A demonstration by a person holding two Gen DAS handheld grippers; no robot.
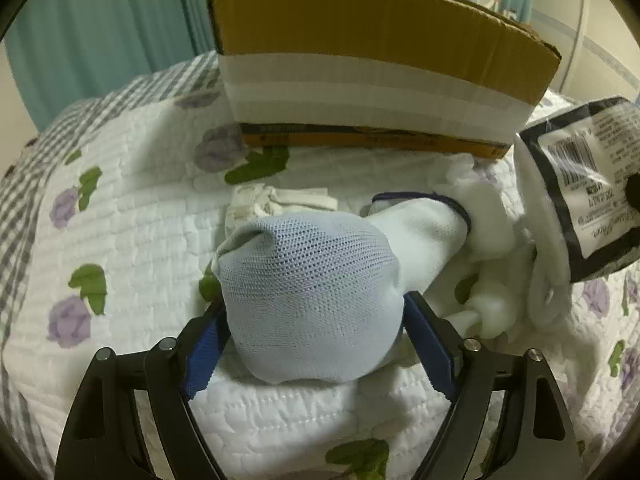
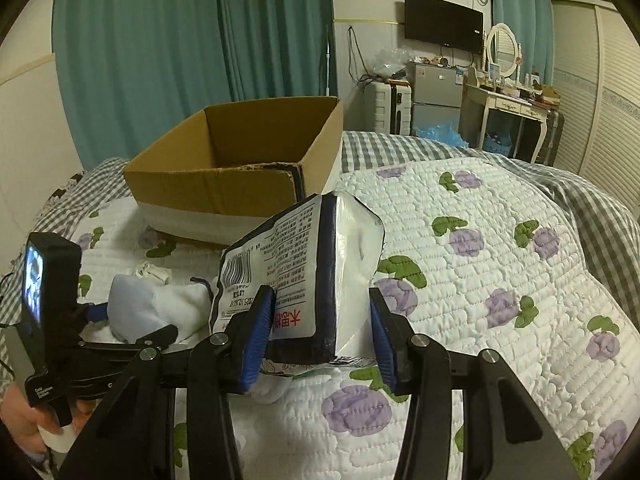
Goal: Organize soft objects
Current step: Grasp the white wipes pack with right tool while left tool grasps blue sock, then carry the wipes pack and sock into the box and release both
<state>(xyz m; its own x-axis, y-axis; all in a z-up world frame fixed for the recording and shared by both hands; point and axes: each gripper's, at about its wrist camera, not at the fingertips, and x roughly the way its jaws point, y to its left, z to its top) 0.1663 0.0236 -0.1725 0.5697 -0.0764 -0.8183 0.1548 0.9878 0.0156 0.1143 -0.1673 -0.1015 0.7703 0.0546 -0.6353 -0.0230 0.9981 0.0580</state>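
Below: left gripper (image 1: 316,344) jaws wide, flanking pale-blue mesh sock bundle (image 1: 308,300) — contact unclear; right gripper (image 2: 320,332) clamped on glossy printed packet (image 2: 288,280).

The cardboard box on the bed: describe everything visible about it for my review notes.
The cardboard box is plain brown corrugated board, open at the top with no flaps showing above the rim. A wide white band wraps its lower outside walls. What shows of its inside looks empty, with a dark strip along the far inner edge. It sits upright on the floral quilt, beyond the pale blue sock and the plastic packet. Neither gripper touches it.
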